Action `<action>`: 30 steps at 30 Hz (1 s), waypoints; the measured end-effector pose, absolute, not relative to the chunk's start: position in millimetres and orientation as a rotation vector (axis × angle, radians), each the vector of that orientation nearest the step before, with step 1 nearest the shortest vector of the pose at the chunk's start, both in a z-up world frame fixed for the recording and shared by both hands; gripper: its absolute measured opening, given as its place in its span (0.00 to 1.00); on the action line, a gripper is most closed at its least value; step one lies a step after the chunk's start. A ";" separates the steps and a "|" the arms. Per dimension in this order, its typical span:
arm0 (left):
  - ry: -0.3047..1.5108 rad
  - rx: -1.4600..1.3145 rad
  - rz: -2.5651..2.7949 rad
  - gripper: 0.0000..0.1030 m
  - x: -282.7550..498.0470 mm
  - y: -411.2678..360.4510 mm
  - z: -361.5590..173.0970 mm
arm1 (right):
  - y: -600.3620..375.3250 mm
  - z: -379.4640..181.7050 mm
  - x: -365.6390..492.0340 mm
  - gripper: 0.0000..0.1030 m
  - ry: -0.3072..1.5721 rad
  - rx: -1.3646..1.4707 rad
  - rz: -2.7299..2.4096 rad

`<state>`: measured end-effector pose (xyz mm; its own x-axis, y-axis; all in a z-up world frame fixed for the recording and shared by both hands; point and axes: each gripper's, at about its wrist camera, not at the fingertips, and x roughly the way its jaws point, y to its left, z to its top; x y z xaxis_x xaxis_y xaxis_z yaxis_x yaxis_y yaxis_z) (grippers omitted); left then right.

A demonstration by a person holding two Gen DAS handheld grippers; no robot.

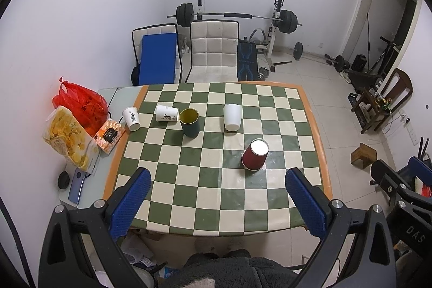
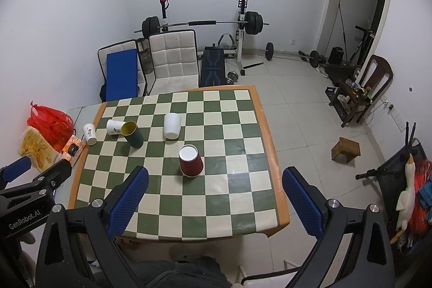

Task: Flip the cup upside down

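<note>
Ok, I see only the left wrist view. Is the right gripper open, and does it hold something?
Observer: The right gripper is open, with nothing between its jaws.
Operator: Where is the red cup from there?
Observer: The red cup stands rim down on the table, just ahead of that gripper, a little left of its middle, untouched.
Operator: Anything on the floor further right?
Observer: A white plush bird is propped up at the far right edge, apart from the table.

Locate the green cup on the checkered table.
The green cup stands upright, mouth up, in the far-left part of the checkered table. It is just right of the tipped-over white paper cup and left of the plain white cup.
</note>
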<state>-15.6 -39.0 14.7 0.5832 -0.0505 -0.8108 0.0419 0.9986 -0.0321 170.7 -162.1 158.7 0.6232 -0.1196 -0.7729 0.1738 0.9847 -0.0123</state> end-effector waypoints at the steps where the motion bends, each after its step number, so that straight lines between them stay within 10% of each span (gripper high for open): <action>1: 0.946 -0.009 -0.053 0.99 -16.0 -39.1 14.9 | -163.1 159.1 169.9 0.98 0.882 0.064 -0.168; 30: 0.954 0.002 -0.053 0.99 -9.4 -36.2 13.9 | -166.4 157.0 175.1 0.98 0.898 0.067 -0.151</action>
